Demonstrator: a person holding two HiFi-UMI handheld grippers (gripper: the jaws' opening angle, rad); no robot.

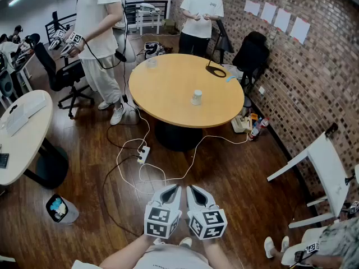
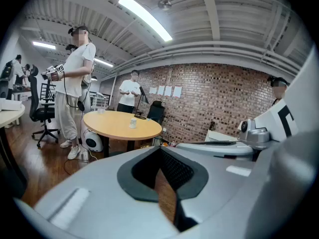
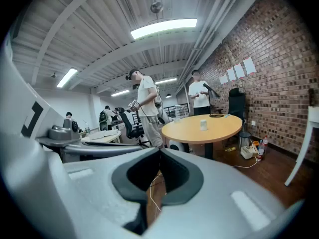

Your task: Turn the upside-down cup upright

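A small white cup (image 1: pixel 196 97) stands upside down near the middle of the round wooden table (image 1: pixel 168 100), far ahead of both grippers. It also shows small in the left gripper view as the cup (image 2: pixel 132 123) and in the right gripper view as the cup (image 3: pixel 203 125). My left gripper (image 1: pixel 175 188) and right gripper (image 1: pixel 191 188) are held side by side low over the wooden floor, well short of the table. Both point toward it and both are shut with nothing between the jaws. The closed tips of the left gripper (image 2: pixel 159 149) and the right gripper (image 3: pixel 159 150) meet in their own views.
Two people (image 1: pixel 96 32) (image 1: pixel 201 15) stand beyond the table. A power strip (image 1: pixel 143 153) and white cables (image 1: pixel 168 175) lie on the floor before it. A white desk (image 1: pixel 17 144) and bin (image 1: pixel 59 208) are left; a white folding chair (image 1: pixel 320 167) and brick wall are right.
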